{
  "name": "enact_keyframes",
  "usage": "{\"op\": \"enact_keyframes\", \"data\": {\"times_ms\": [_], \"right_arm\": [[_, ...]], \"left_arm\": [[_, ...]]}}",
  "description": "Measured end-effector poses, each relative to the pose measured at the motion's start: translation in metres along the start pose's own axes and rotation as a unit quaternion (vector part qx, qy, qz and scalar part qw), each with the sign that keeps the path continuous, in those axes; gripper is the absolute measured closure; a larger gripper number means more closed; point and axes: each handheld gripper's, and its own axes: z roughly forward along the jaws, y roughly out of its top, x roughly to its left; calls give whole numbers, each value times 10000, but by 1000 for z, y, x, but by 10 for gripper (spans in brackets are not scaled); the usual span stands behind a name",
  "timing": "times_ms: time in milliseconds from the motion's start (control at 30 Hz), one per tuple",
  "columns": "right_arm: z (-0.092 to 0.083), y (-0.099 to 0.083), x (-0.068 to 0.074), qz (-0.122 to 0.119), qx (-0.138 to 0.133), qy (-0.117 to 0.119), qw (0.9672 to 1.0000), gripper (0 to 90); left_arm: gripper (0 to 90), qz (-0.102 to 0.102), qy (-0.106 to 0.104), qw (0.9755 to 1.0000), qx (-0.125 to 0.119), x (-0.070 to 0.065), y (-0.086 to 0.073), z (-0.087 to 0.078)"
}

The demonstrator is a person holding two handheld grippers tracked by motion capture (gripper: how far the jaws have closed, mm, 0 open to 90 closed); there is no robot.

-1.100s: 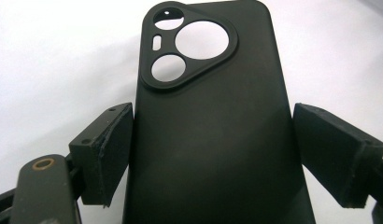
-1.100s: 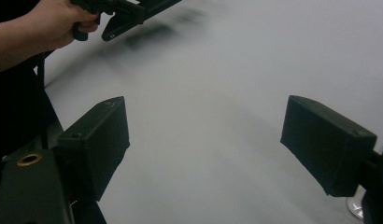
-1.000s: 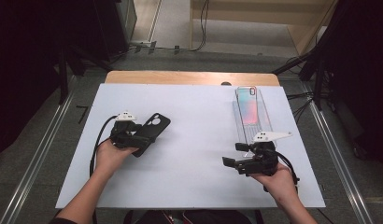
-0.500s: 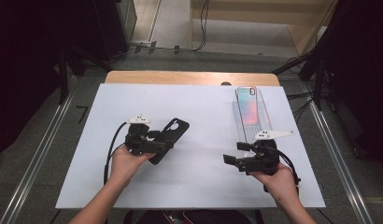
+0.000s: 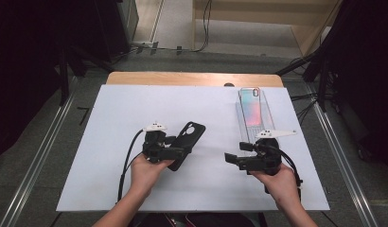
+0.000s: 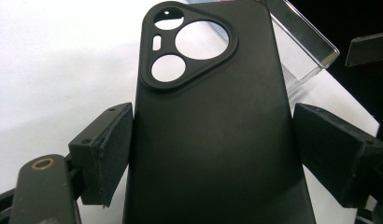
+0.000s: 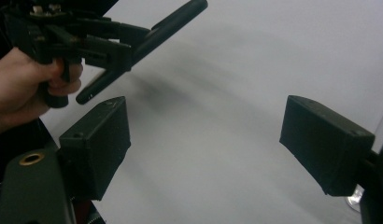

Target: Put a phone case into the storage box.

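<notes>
One black phone case (image 6: 213, 135) sits between the two pads of the left gripper (image 5: 175, 152), which squeeze it by its long sides. The case is lifted off the white table (image 5: 111, 118) and tips up toward two o'clock in the high view, a little left of the table's middle. It is smooth and dark, with a three-cornered camera part at its far end that has two big round holes, one small round hole and a tiny slot. The left hand (image 5: 144, 171) comes in from six o'clock and wraps the gripper from below. The right hand (image 5: 277, 182) holds the right gripper (image 5: 228, 158) level near five o'clock, pointing to nine o'clock at the other gripper. Its pads (image 7: 94, 140) stand wide apart with nothing between them, just white table. At two o'clock a clear long tray (image 5: 265, 120) lies on the table. Inside it rests a phone (image 5: 251, 109) with a shiny pink and green back.
</notes>
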Motion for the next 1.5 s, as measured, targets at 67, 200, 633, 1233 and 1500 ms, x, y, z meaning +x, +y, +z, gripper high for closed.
{"op": "enact_keyframes", "data": {"times_ms": [67,200,633,1233,1500], "right_arm": [[2,2,2,49,-6,-27,10000,142],[7,8,6,19,-10,-54,10000,142],[25,28,8,406,-27,5,9992,142],[51,44,4,681,41,75,9976,153],[62,52,0,916,117,135,9956,222]], "left_arm": [[157,-2,36,9999,-122,-5,-2,2],[157,-44,71,9994,-335,-11,-5,4],[156,-62,307,9943,-1019,-29,-22,15],[154,-289,267,9886,-1453,-39,-44,28],[153,-259,283,9872,-1549,-44,-48,30]]}}
